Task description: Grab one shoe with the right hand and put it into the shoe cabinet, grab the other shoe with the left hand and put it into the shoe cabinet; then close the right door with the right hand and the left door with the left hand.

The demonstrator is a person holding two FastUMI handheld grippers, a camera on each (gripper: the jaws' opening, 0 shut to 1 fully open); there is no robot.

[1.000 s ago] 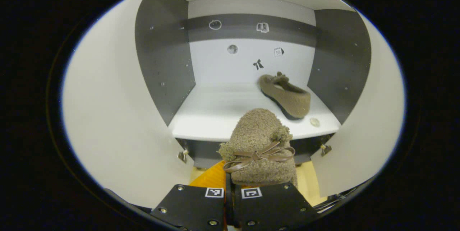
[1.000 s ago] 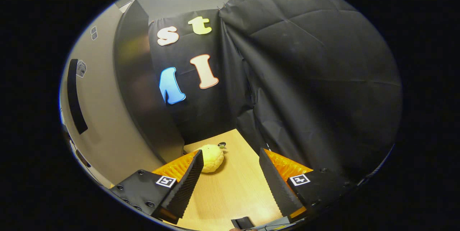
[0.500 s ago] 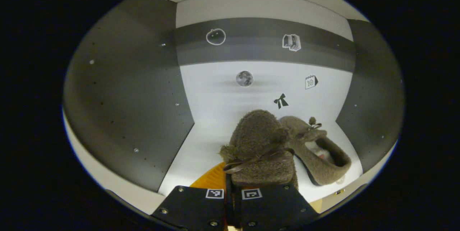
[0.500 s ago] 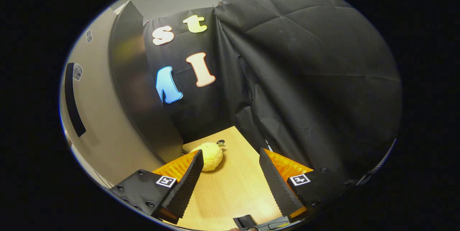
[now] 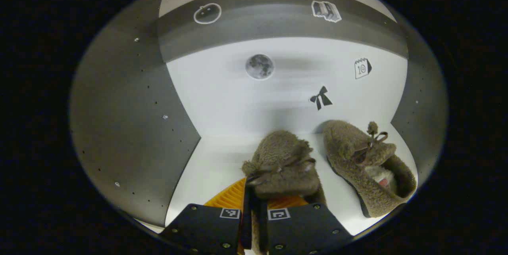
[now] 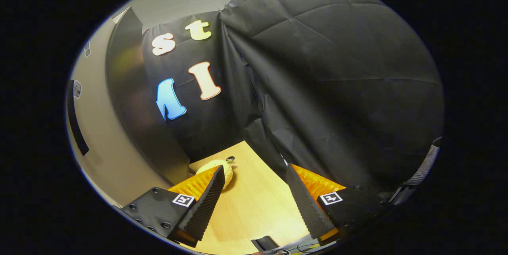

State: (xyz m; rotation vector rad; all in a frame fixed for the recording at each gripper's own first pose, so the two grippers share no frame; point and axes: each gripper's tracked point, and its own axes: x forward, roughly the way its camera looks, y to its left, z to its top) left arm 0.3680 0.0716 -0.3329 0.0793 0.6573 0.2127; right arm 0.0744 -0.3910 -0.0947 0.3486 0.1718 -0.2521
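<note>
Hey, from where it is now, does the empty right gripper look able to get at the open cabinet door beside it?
Probably yes. The right gripper is open and holds nothing, and the pale cabinet door stands just to its left with nothing between them. The yellow knobbly fruit on the wooden tabletop lies low, clear of the door.

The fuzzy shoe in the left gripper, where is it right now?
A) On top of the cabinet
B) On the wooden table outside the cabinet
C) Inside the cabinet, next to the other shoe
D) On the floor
C: the left gripper is shut on the fuzzy shoe inside the cabinet, over its white shelf, with the other shoe lying just beside it.
</note>
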